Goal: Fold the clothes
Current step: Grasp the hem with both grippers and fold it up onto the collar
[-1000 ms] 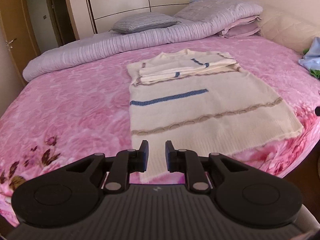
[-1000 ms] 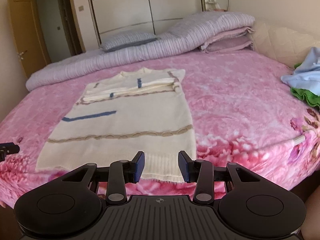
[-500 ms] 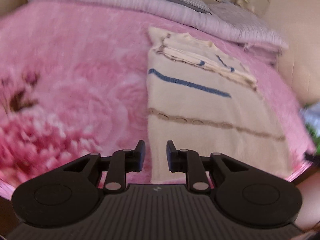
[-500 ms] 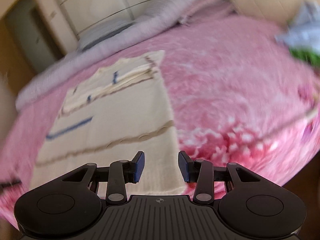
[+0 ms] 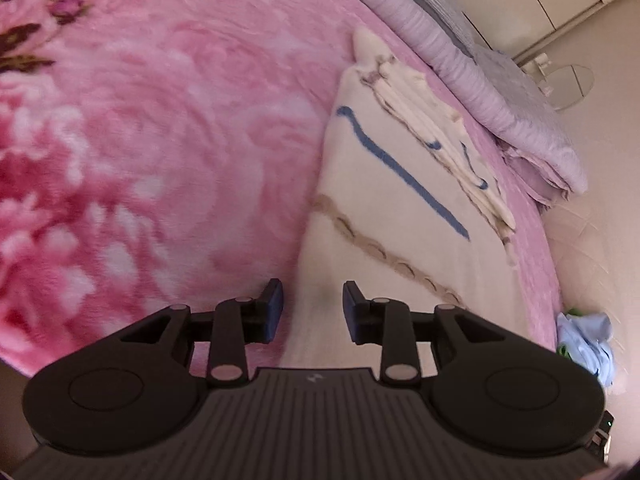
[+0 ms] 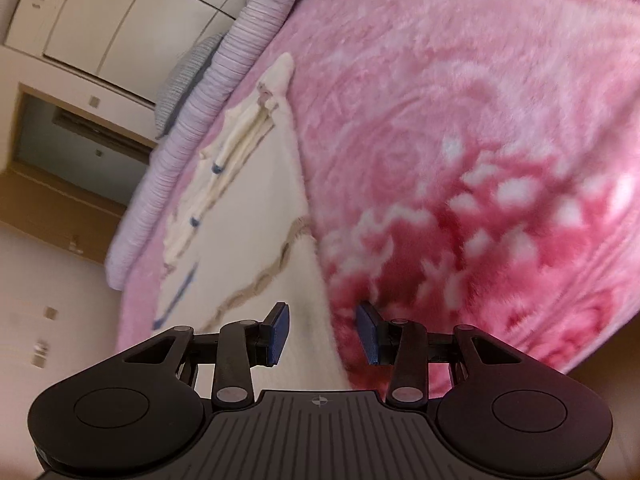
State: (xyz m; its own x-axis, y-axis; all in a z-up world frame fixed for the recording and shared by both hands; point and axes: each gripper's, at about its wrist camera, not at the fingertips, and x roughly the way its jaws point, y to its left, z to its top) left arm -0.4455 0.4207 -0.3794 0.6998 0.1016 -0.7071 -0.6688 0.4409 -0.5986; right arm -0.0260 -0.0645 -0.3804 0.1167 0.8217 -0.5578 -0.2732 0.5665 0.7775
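Observation:
A cream knitted sweater (image 5: 400, 232) with a blue stripe and a tan stripe lies flat on the pink floral blanket (image 5: 140, 140), its sleeves folded across the chest. It also shows in the right wrist view (image 6: 248, 248). My left gripper (image 5: 312, 308) is open, low over the hem's left corner, its jaws on either side of the sweater's left edge. My right gripper (image 6: 322, 330) is open, low over the hem's right corner, its jaws on either side of the right edge. Neither holds cloth.
A lilac rolled duvet (image 5: 480, 80) and pillows lie at the bed's head beyond the sweater. A light blue and green heap of clothes (image 5: 584, 340) sits at the bed's right side. Wardrobe doors (image 6: 100, 20) and a doorway (image 6: 72, 148) stand behind.
Both grippers have dropped close to the bed and tilted outward, each coming down over a bottom corner of the sweater. The left jaws have opened wider. The sweater has not moved.

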